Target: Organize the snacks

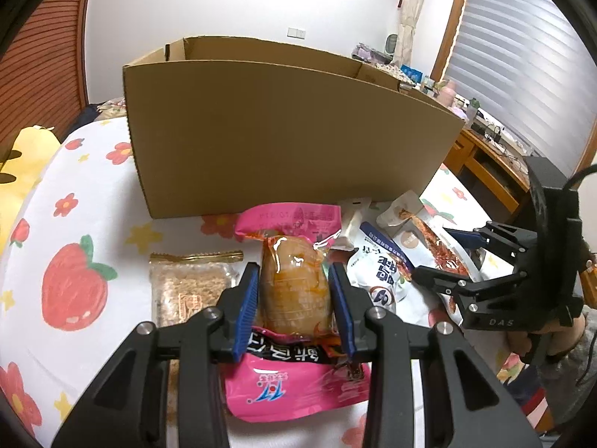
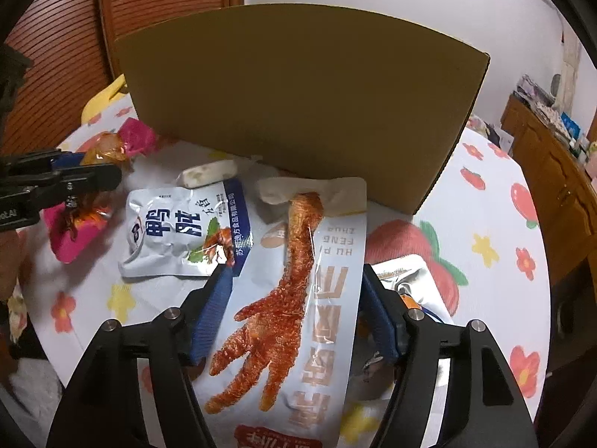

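Observation:
My left gripper [image 1: 294,267] is shut on a pink snack packet [image 1: 291,220], with the blue pads pressing the orange bulge in its clear middle. The right wrist view shows that packet [image 2: 138,138] at the far left, held in the left gripper [image 2: 100,168]. My right gripper [image 2: 294,272] stands open around a long white packet with a red chicken foot [image 2: 328,298], which lies on the sheet between the fingers. It also shows in the left wrist view, where the right gripper [image 1: 433,254] is over the chicken foot packet [image 1: 429,231]. An open cardboard box [image 1: 283,130] stands just behind the snacks.
A white and blue packet [image 2: 179,235], a small white packet [image 2: 209,171] and a silver packet [image 2: 410,280] lie on the strawberry-print sheet [image 2: 485,224]. A clear packet of crumbly bars [image 1: 190,283] lies left of the pink one. A wooden desk [image 1: 492,160] stands at the right.

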The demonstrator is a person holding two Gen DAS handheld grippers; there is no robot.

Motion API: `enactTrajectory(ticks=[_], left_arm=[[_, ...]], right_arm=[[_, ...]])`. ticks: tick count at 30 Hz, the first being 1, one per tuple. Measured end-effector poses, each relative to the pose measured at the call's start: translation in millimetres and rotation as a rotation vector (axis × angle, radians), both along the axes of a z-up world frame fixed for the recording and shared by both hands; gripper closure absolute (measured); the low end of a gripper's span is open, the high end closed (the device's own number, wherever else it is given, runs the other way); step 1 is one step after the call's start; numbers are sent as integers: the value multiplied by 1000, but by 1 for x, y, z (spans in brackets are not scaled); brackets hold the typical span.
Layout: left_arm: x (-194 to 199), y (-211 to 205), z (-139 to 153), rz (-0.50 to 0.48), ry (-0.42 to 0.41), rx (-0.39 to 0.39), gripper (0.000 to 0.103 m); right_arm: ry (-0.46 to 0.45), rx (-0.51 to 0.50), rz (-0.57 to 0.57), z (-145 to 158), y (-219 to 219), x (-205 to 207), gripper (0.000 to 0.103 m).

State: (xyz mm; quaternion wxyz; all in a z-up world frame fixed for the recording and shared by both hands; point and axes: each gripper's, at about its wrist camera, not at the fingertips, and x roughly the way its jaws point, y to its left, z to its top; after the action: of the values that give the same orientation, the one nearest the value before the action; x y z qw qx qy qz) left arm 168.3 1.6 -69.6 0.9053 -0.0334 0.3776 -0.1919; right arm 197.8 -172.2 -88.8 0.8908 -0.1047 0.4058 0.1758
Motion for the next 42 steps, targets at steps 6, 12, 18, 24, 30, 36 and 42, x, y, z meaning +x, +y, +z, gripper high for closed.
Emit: enactTrajectory(ticks=[6,12,18,24,30,36,42], left_arm=[[-5,3,4,2,-10,-5,68],[-8,4,6,2,-21,1,68],[-9,4,5,2,-23,4,68],[-8,4,5,5,-20,3,67],[-9,2,6,0,-28,5,67],[-9,2,4,-4,-29,8,67],[-10,1,5,-4,-33,6,67]], right_arm=[[0,4,-3,-1,-2,0,34],[-3,-8,-9,1,3,-4,40],[-7,5,11,7,7,-11,54],[-4,19,14,7,6,-17,56],[-6,41,7,12,3,-21,56],[-29,20,-1,16,0,-27,55],[-39,35,-20,20,-9,-30,55]])
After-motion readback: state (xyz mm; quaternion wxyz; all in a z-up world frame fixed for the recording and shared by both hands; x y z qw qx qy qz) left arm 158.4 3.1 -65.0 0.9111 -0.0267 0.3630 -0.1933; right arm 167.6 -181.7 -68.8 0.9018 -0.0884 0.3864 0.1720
